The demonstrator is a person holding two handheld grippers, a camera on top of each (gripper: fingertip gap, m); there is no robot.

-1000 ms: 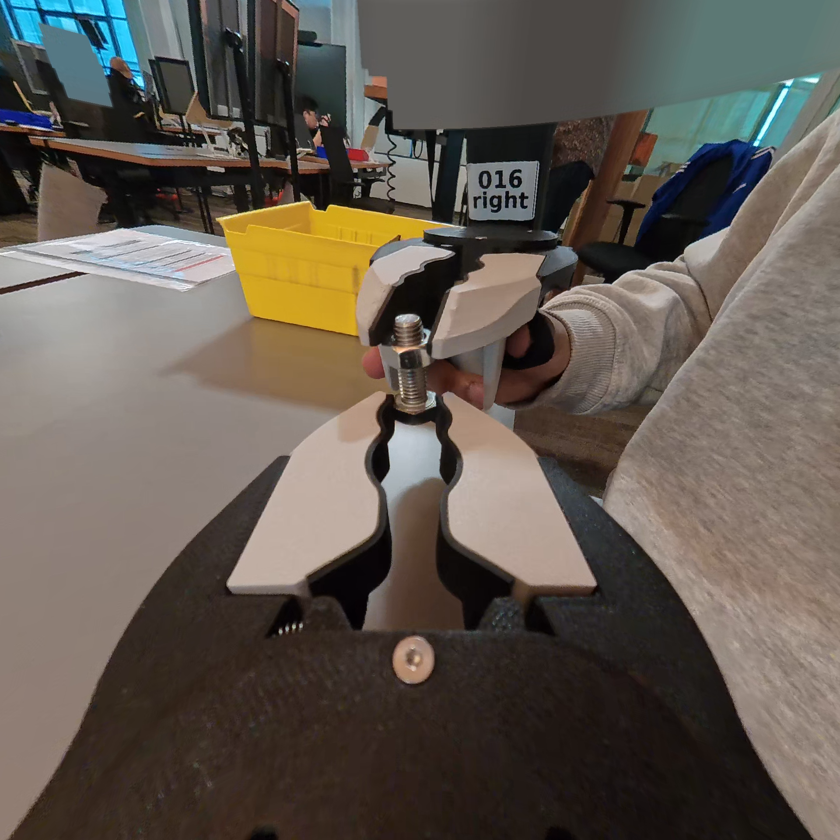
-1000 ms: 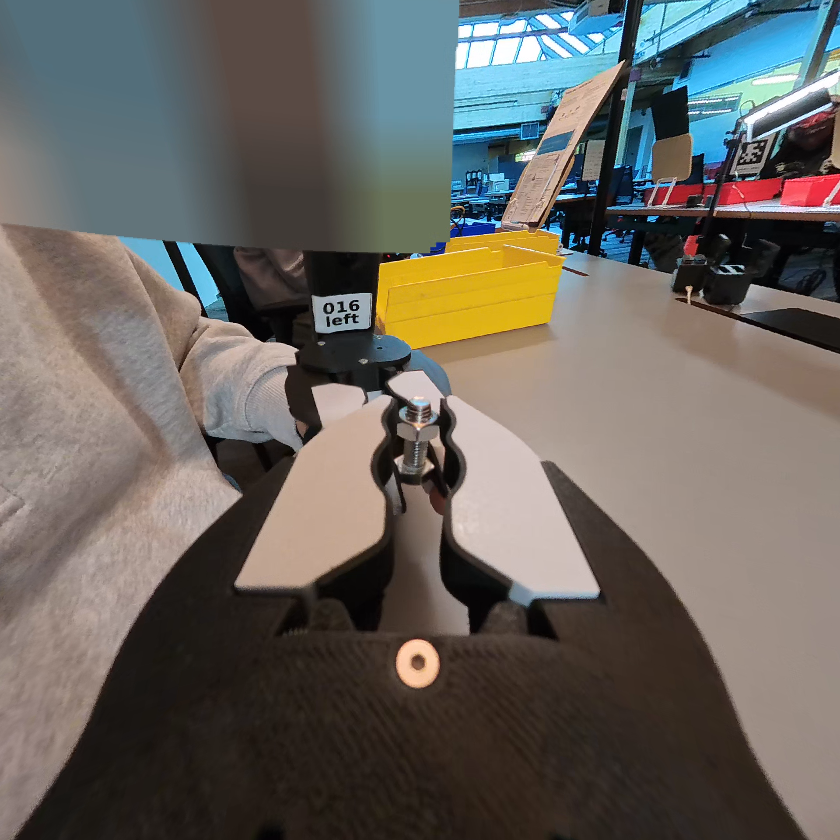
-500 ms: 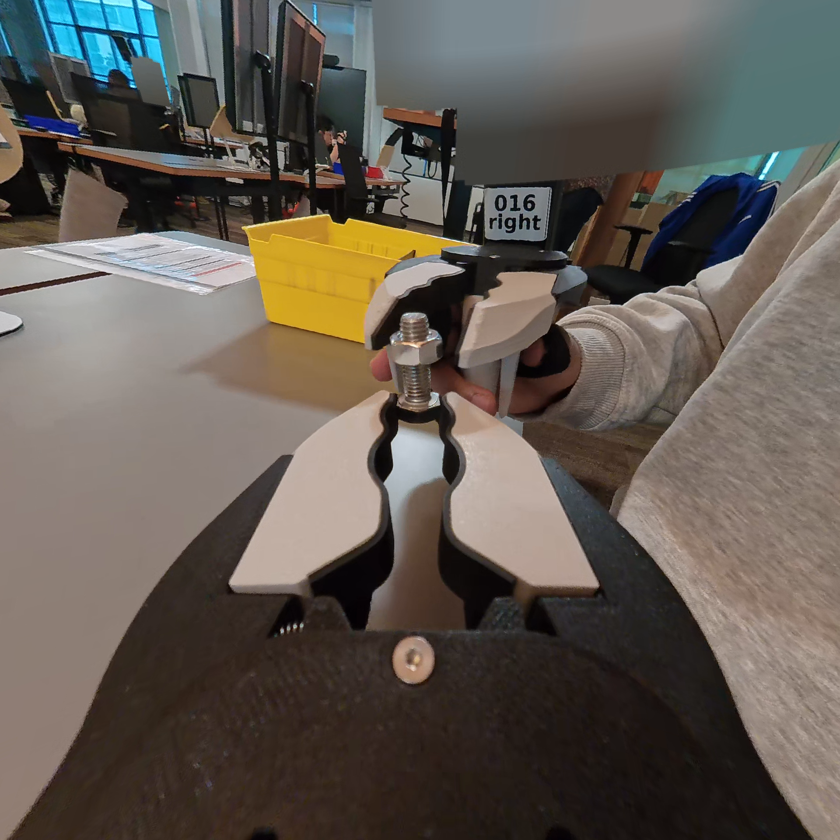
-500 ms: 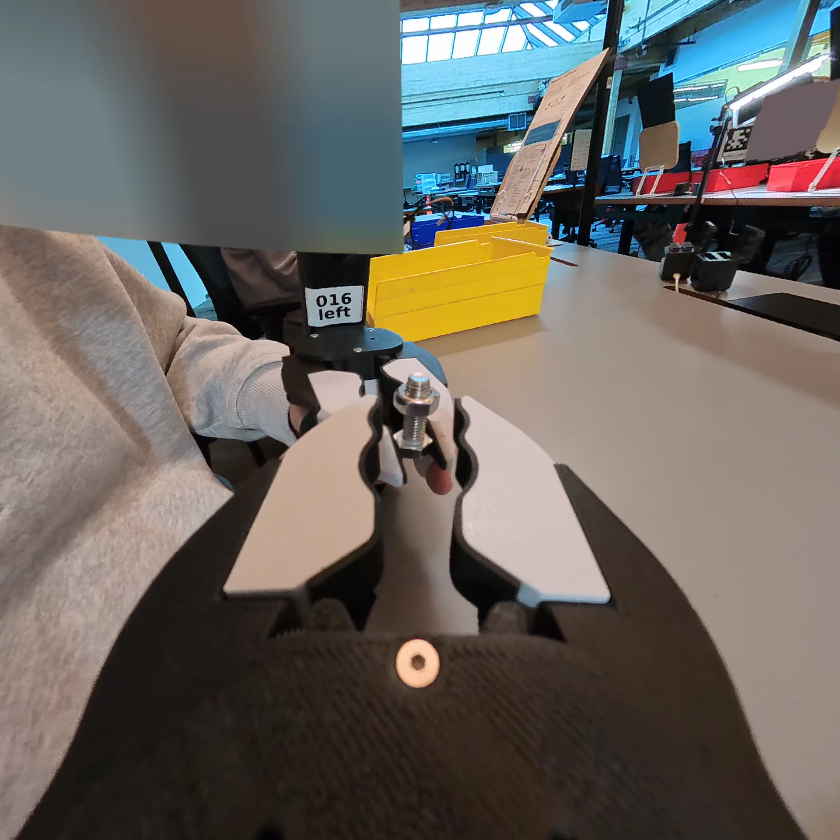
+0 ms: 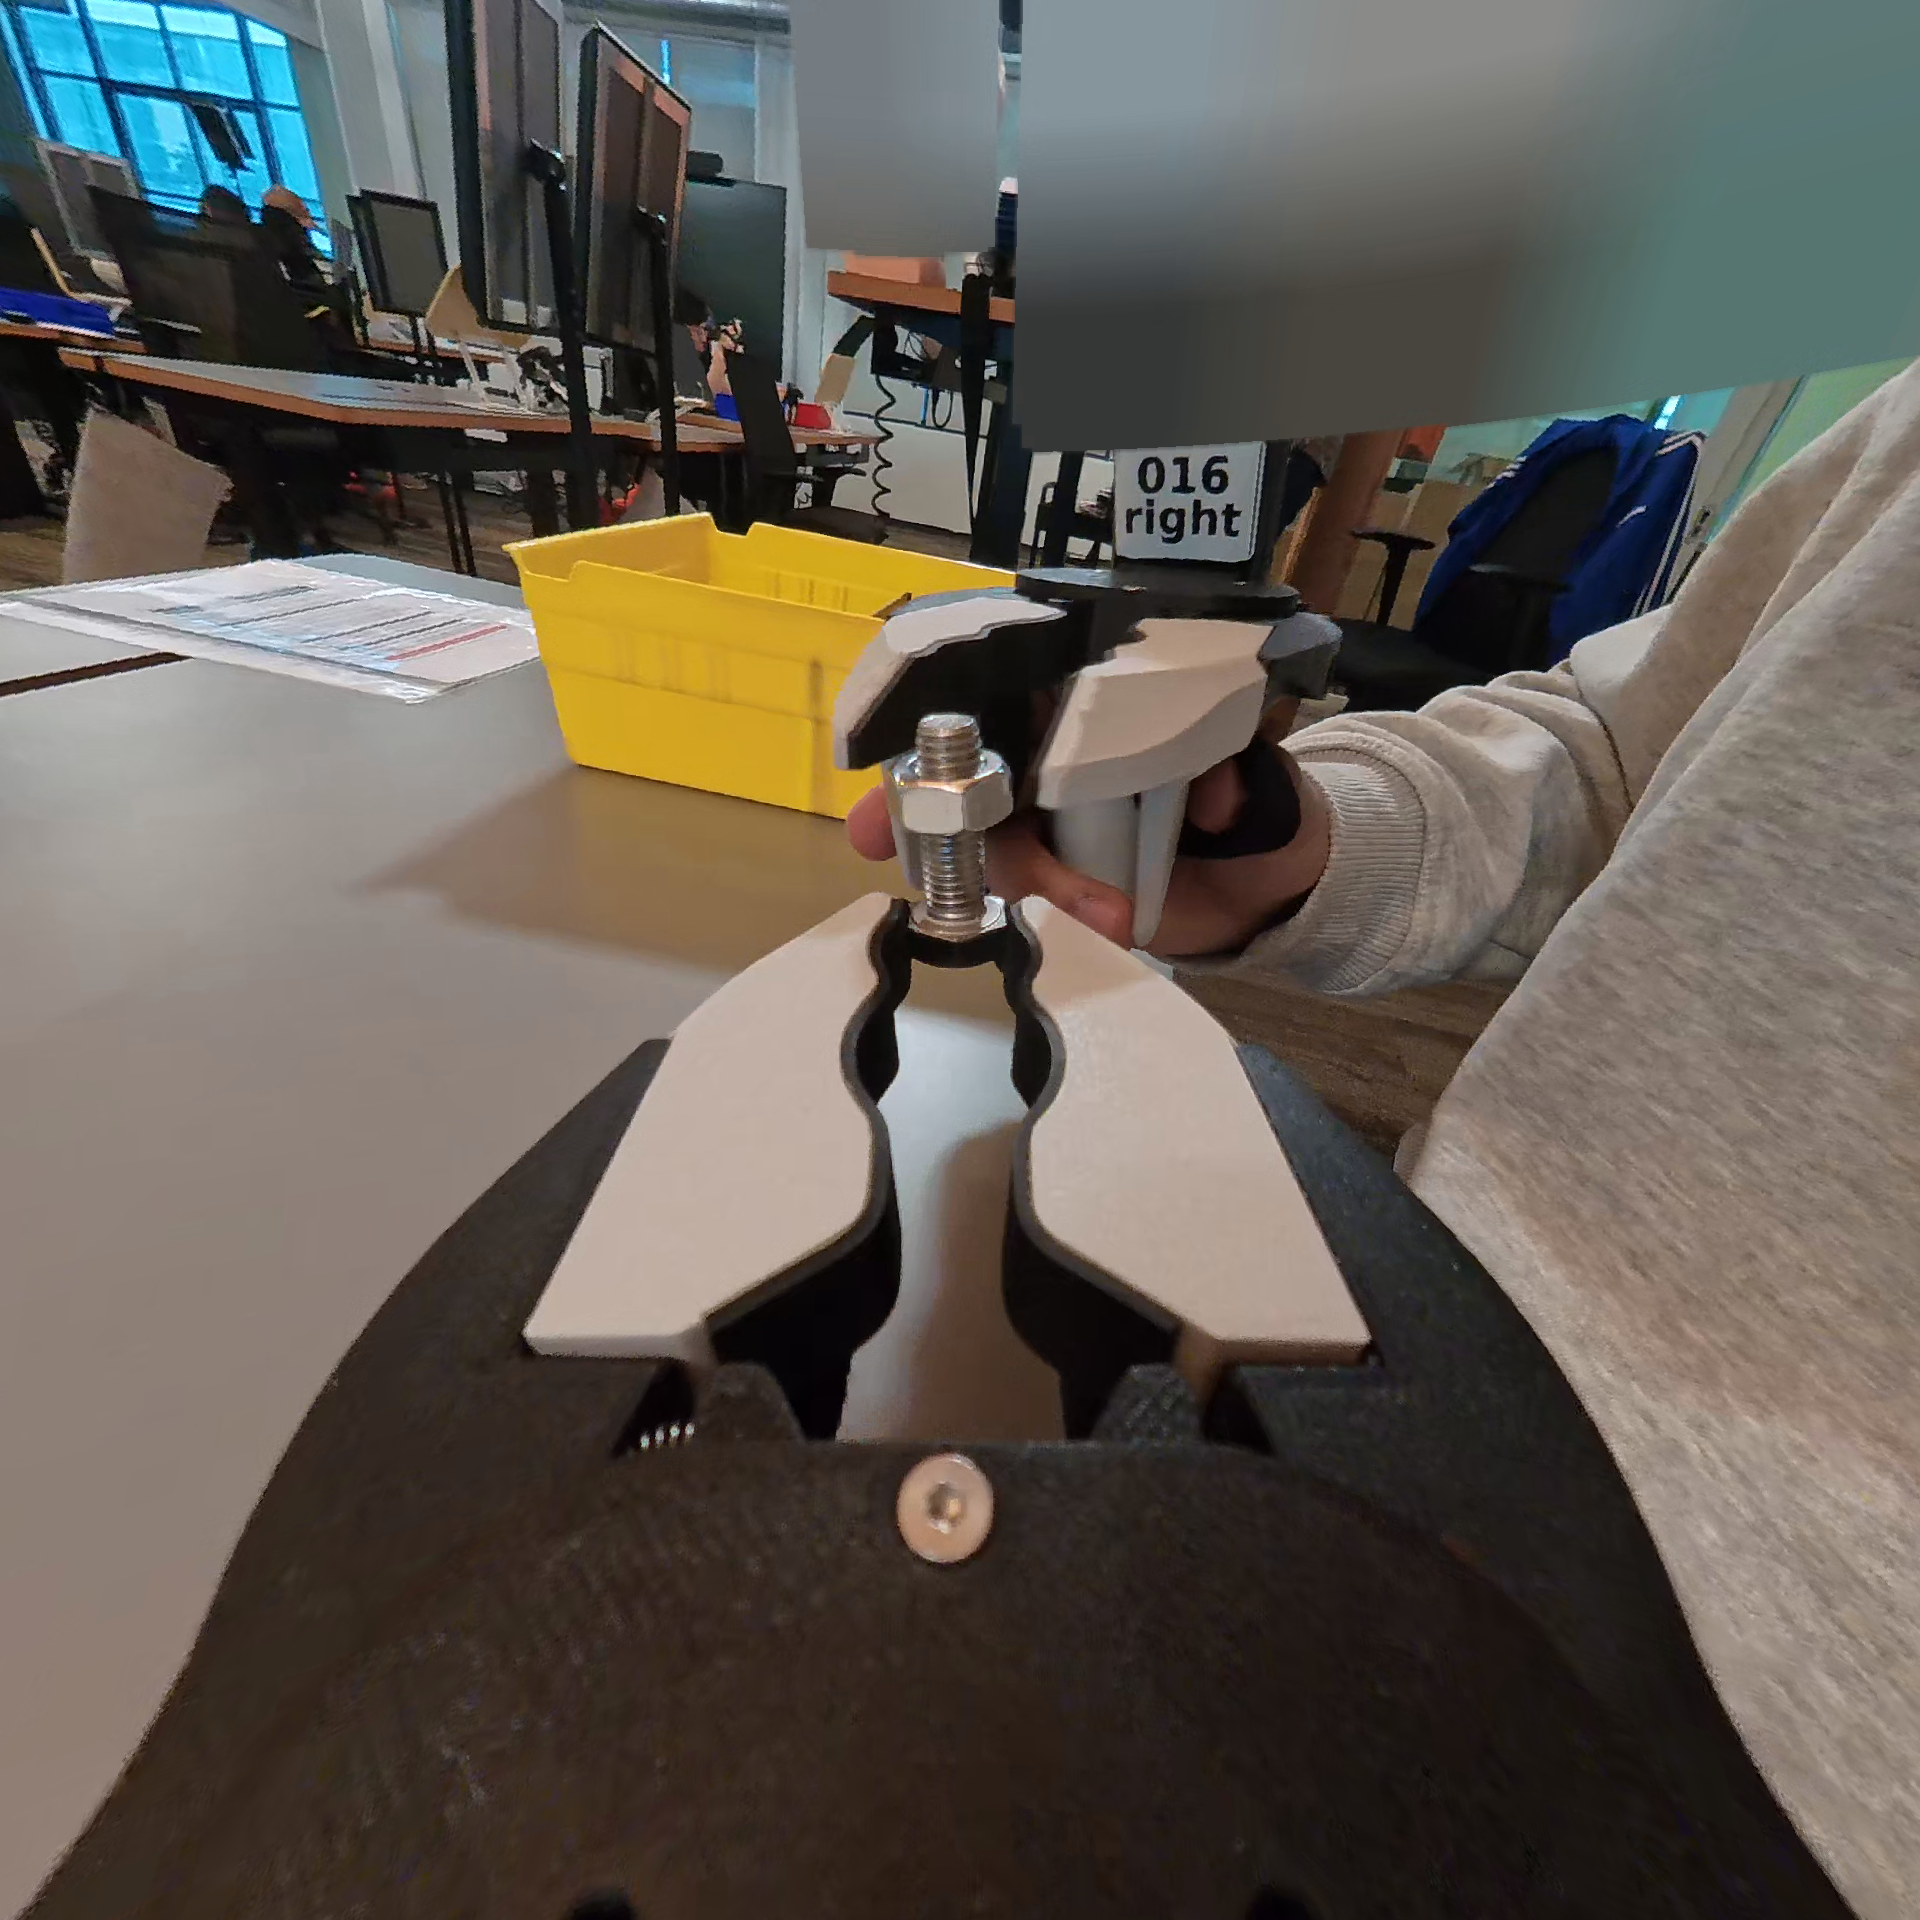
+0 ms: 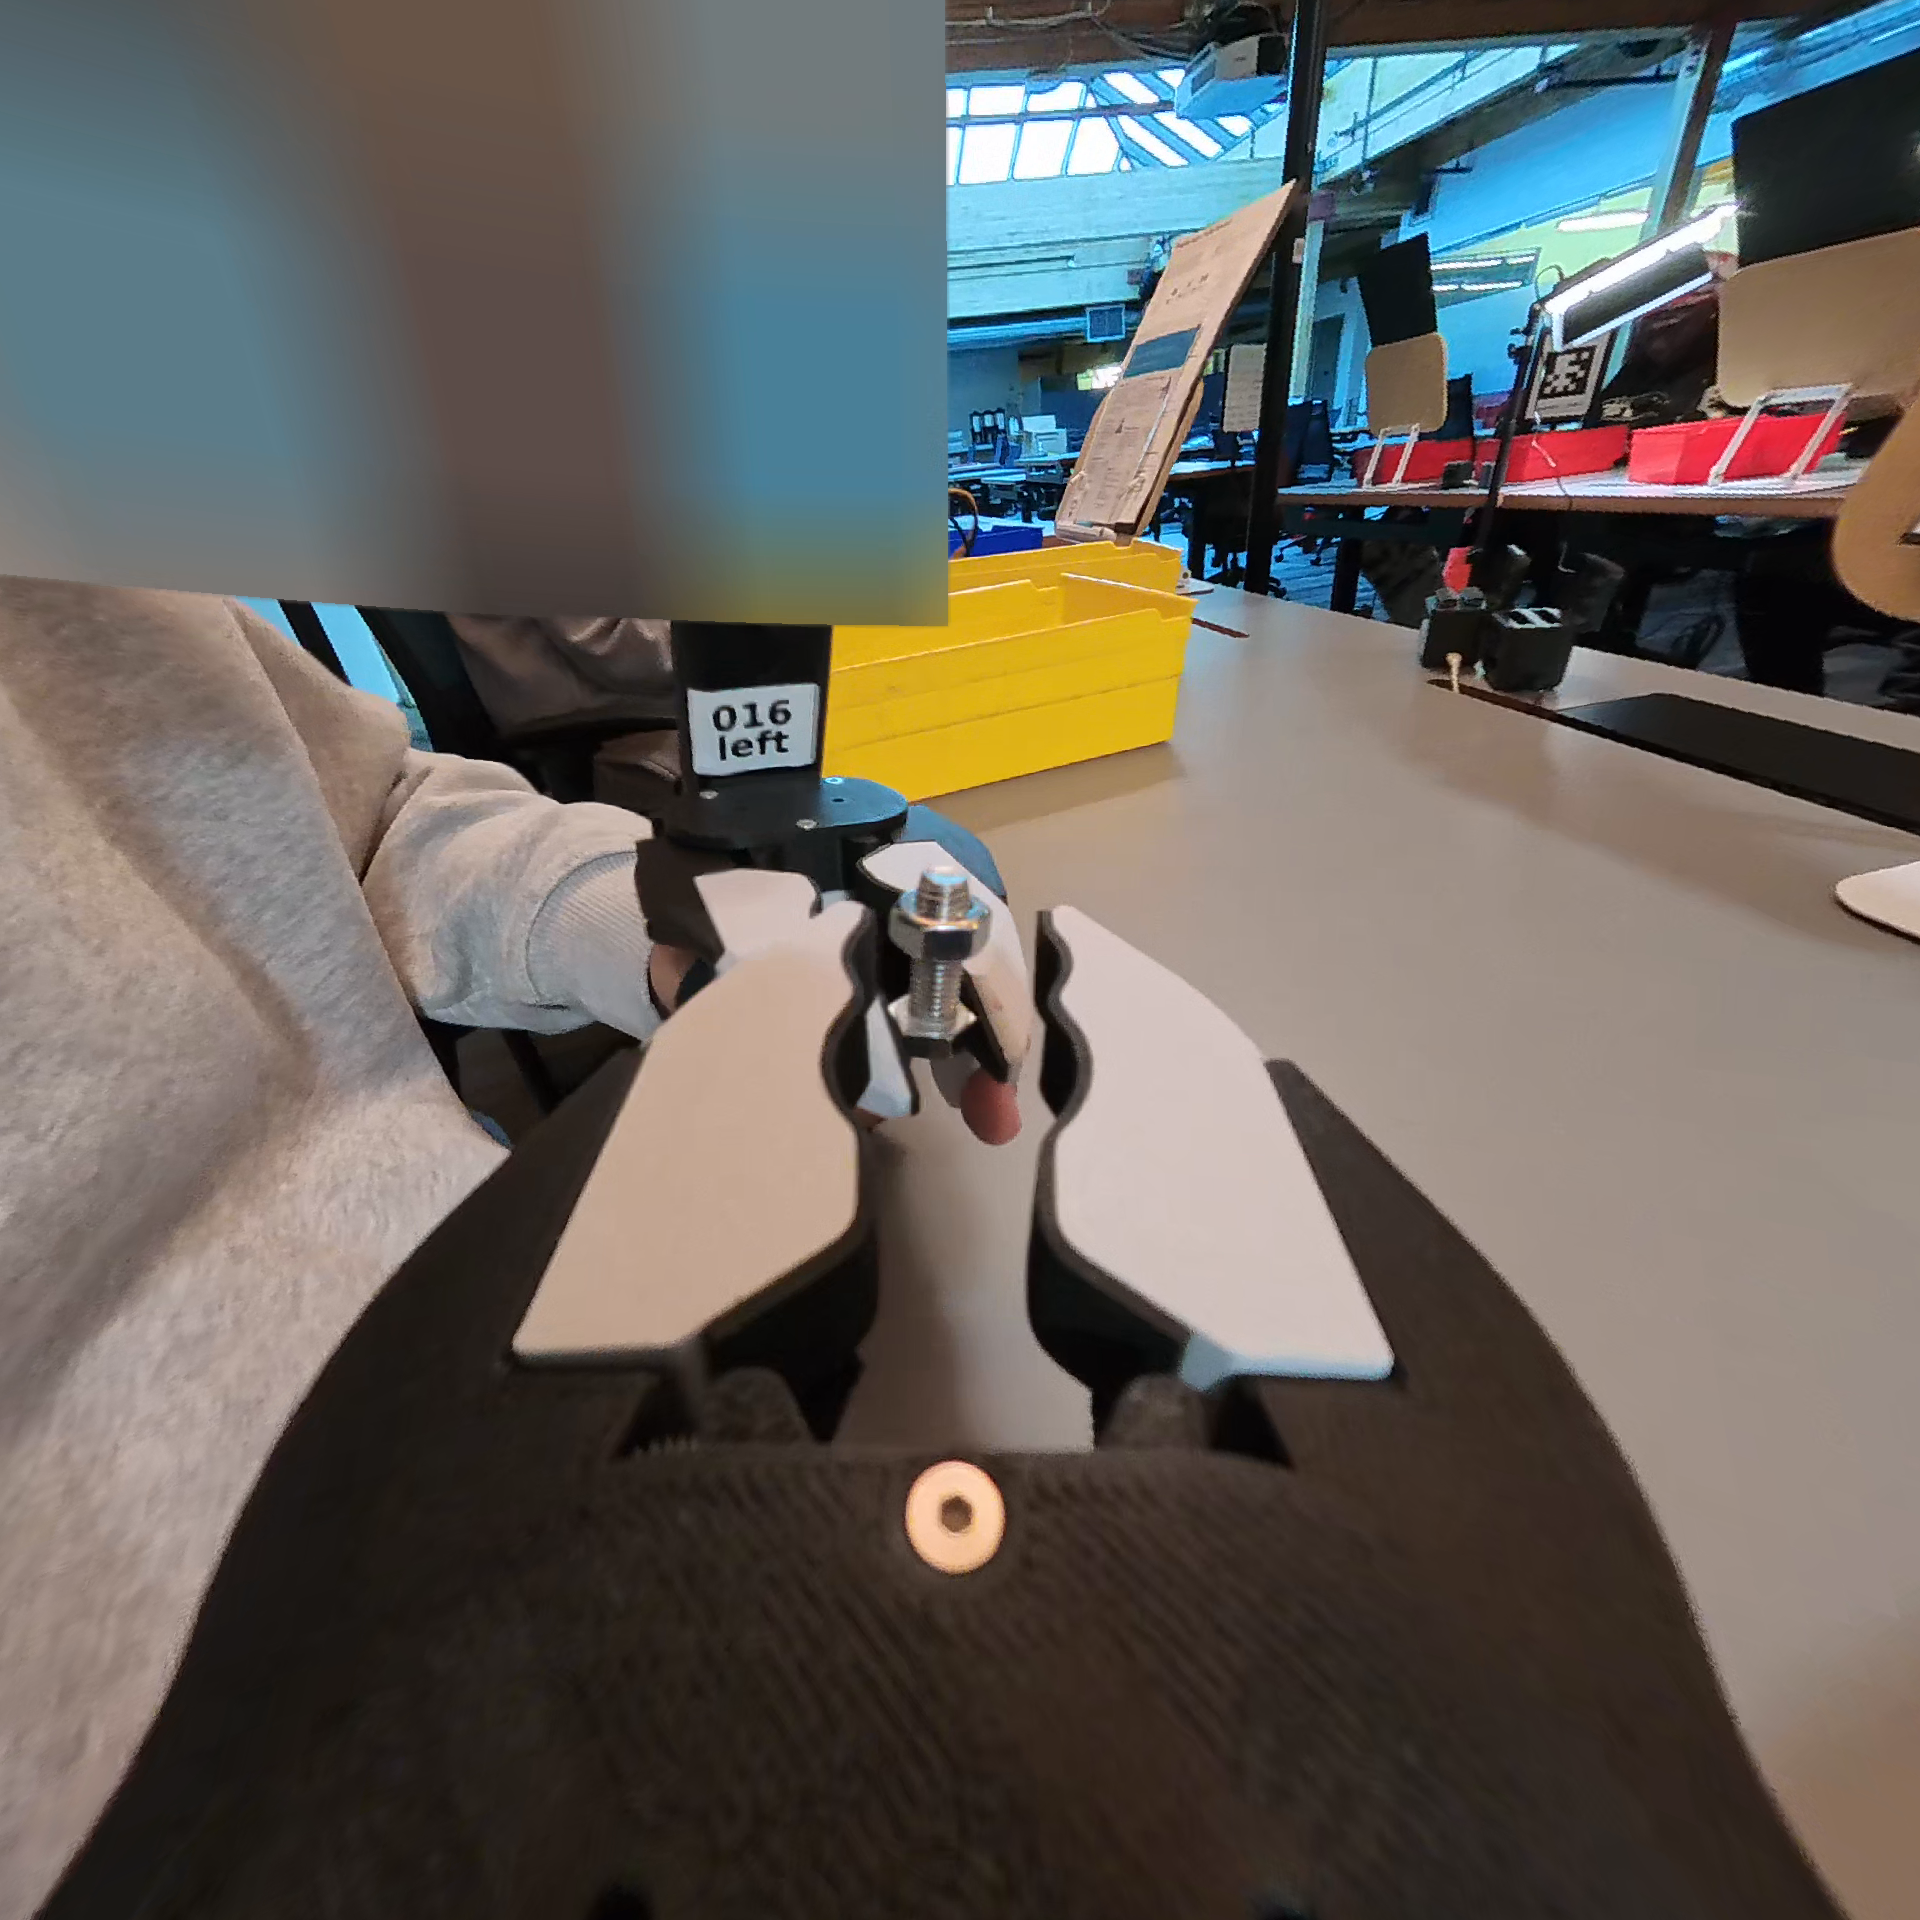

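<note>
A steel bolt [image 5: 948,873] stands upright, thread up, with a hex nut [image 5: 951,795] near its top. My left gripper [image 5: 951,920] is shut on the bolt's head and holds it above the grey table [image 5: 260,935]. In the right wrist view my right gripper [image 6: 951,940] is open, its fingertips [image 6: 1055,940] on either side of the nut [image 6: 940,925] without touching it. The bolt [image 6: 932,987] shows there held by the left gripper [image 6: 935,1044]. The right gripper [image 5: 966,727] also shows just behind the nut in the left wrist view.
A yellow bin [image 5: 707,665] stands on the table behind the grippers and also shows in the right wrist view [image 6: 1018,665]. A sheet of paper [image 5: 291,623] lies far left. Black blocks [image 6: 1496,644] and a black mat [image 6: 1745,738] sit far right. Grey sleeves [image 5: 1558,831] flank the grippers. Only a small space, under 4 cm, lies between the two pairs of fingers.
My right gripper was shut on the nut, then opened and let it go; its jaws now stand wider. The left gripper keeps its hold on the bolt.
</note>
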